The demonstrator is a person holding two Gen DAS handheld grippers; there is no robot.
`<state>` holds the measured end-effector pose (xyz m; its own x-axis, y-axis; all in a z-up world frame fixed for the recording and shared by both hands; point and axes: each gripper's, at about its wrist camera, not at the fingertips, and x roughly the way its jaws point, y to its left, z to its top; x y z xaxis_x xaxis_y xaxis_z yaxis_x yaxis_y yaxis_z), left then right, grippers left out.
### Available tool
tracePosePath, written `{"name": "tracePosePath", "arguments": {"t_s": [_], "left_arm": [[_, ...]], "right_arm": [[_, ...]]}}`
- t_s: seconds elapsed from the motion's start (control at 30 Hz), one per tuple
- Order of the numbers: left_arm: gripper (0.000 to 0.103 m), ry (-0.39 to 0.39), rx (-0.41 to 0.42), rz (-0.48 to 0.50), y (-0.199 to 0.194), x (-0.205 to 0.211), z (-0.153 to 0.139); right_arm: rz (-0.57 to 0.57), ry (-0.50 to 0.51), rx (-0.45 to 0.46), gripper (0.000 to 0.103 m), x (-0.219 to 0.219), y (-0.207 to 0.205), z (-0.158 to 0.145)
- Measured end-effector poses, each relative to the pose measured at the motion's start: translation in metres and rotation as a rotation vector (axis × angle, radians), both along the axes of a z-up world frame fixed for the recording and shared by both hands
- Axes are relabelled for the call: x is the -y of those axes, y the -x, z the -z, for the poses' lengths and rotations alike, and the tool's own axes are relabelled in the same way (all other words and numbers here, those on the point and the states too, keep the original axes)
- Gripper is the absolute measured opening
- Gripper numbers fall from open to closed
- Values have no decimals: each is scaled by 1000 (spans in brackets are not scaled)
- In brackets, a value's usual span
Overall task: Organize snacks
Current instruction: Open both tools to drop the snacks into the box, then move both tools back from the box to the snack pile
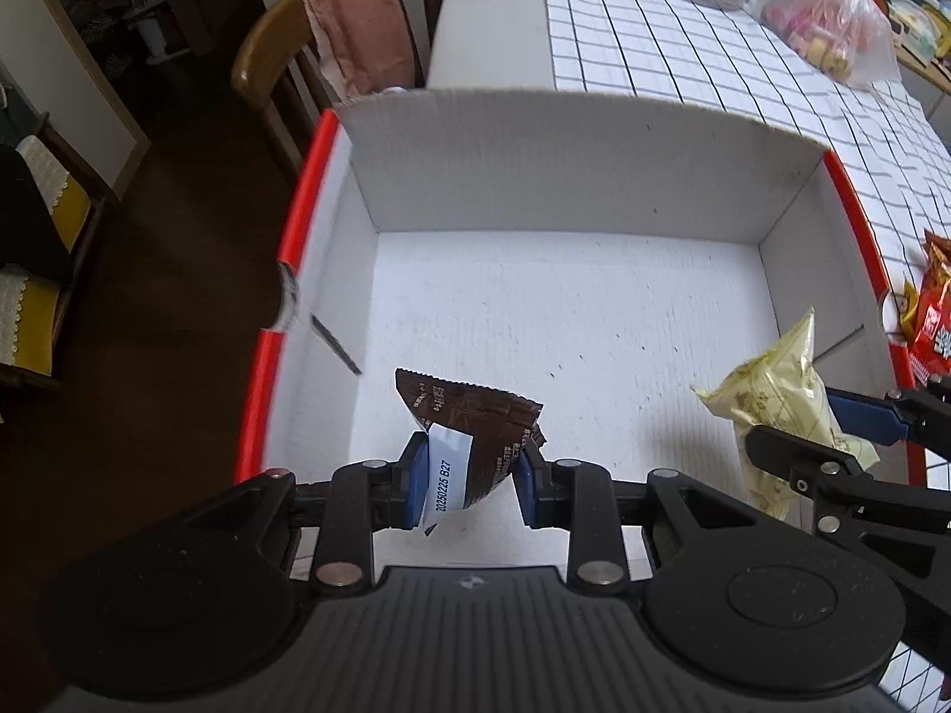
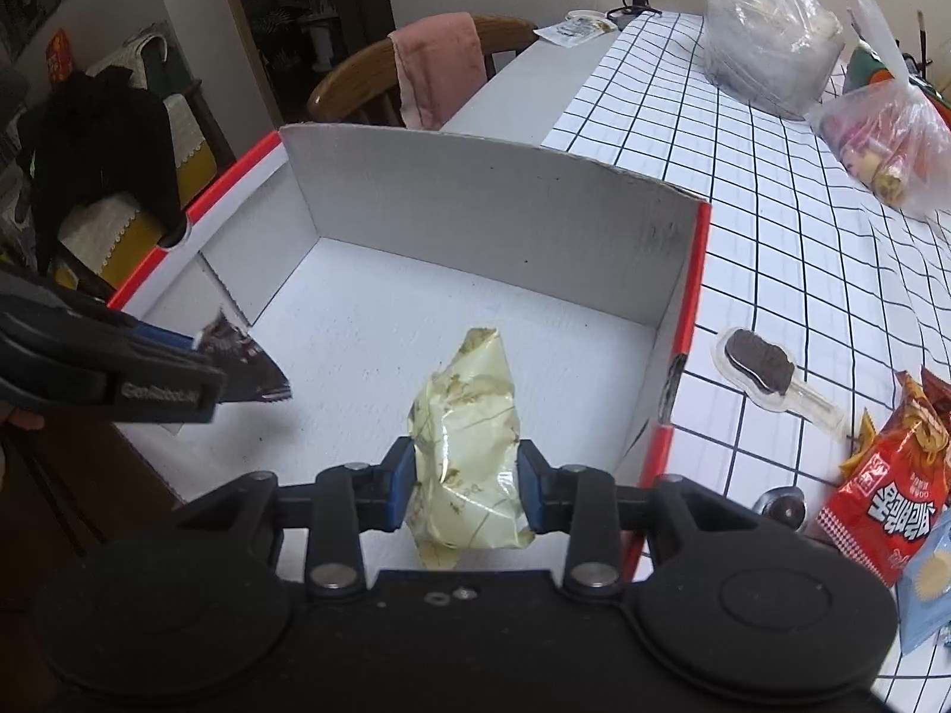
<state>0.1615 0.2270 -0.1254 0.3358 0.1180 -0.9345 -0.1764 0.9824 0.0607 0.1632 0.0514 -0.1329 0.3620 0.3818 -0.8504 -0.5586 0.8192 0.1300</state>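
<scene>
both packets are up over the white cardboard box [image 1: 553,190] now, left gripper [image 1: 472,475] clamped on a crinkly brown wrapper [image 1: 475,416], right gripper [image 2: 465,478] squeezing a puffy pale-yellow bag [image 2: 466,445], so next looks like lowering and letting go onto the bare floor.

- A table with a white cloth with dark grid lines [image 2: 743,190] fills the right side of both views.
- A wooden chair [image 1: 267,59] stands at the upper left, with a pink cloth [image 1: 362,18] over its back.
- The dark wooden floor [image 1: 160,273] is at the left.
- A yellow-cushioned chair [image 2: 131,226] at the left edge carries a black garment [image 2: 101,142].
- The white wall [image 2: 119,0] is in the upper left.
</scene>
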Motion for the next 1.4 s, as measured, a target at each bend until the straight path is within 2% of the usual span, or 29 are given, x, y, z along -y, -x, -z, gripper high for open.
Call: {"name": "tracePosePath", "arguments": {"t_s": [0.27,0.47,0.53,0.67,0.77,1.3,1.4], "left_arm": [[29,1,-10,23,-1,10,12],[30,-3,20,32,2,9,7],[34,-3,36,33,6,10,3],[57,-1,80,26,13,10,-7],[57,7,108,22,16,9,-14],[64,3,244,72,44,35,-57],[69,7,268,80,49,40,-65]], "right_arm": [[-10,23,12,37,-3,2,-1],[4,2,16,43,3,2,-5],[4,-11,18,46,5,3,-8],[7,-41,31,54,12,7,-16],[14,-64,46,63,19,10,-25],[41,-169,126,91,53,30,-65],[53,-190,145,97,64,36,-73]]}}
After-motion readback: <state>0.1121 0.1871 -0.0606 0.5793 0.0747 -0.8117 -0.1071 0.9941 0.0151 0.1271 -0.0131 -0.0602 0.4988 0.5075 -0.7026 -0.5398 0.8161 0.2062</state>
